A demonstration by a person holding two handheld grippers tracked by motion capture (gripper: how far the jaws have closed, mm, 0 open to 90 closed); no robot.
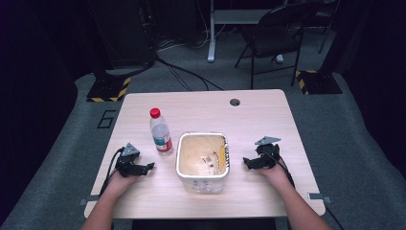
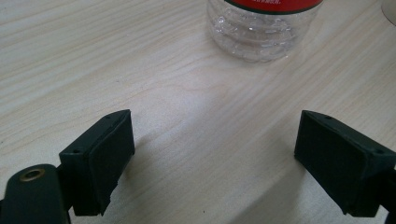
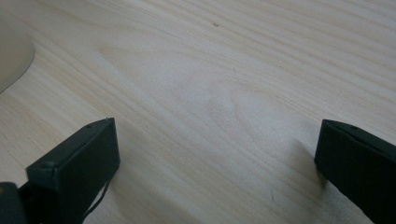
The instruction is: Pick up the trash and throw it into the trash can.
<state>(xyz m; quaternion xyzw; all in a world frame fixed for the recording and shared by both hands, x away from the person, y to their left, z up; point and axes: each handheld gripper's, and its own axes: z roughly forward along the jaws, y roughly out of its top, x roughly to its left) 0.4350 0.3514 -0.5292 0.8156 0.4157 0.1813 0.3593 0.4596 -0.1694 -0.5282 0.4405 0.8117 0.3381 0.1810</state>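
A clear plastic water bottle [image 1: 160,132] with a red cap and red label stands upright on the wooden table [image 1: 201,108]. To its right sits a white square tub [image 1: 202,160], stained brownish inside. My left gripper [image 1: 147,167] rests on the table left of the tub and below the bottle, jaws wide open with bare wood between them. In the left gripper view the bottle's base [image 2: 261,32] stands ahead of the open left gripper [image 2: 215,158]. My right gripper [image 1: 247,163] lies right of the tub, open; the right gripper view shows my right gripper [image 3: 217,168] over bare table.
The tub's curved edge [image 3: 11,60] shows at the far left of the right gripper view. A cable hole [image 1: 234,102] sits near the table's far edge. A black chair [image 1: 275,36] and stand bases with hazard stripes [image 1: 109,88] are on the floor beyond.
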